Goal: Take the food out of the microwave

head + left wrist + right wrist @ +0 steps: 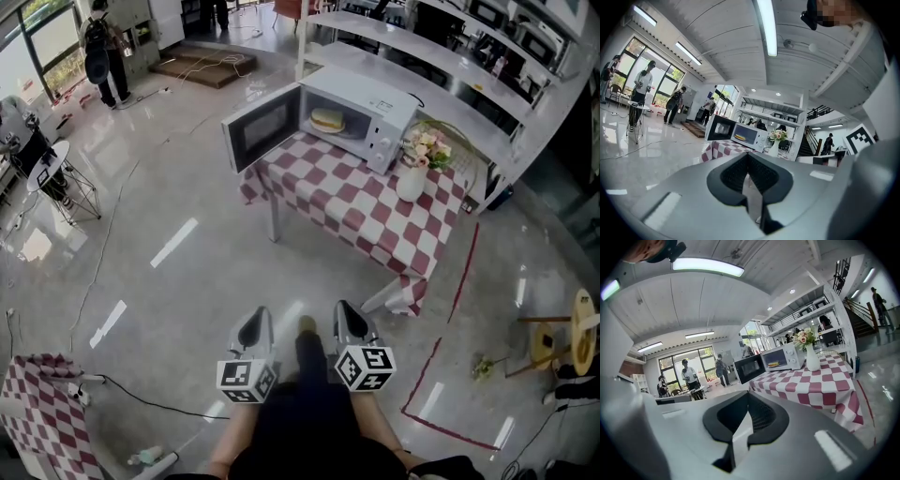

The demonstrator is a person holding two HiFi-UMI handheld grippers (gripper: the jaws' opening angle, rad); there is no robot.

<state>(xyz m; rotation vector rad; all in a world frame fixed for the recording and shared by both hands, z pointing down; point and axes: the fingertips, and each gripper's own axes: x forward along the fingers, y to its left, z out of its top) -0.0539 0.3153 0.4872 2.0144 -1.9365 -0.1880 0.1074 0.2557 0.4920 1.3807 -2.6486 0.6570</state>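
Left gripper (pixel 256 322) and right gripper (pixel 348 316): jaws closed together, nothing between them, both held side by side close to the body. The food (pixel 327 119), a flat bun-like item lying wider than tall, sits inside the microwave (pixel 375 120) on the checked table (pixel 375 220), well apart from both grippers and far ahead, slightly right of centre. The door (pixel 260 127) stands open to the left. The right gripper is judged marginally nearer, with an approach clear of the door
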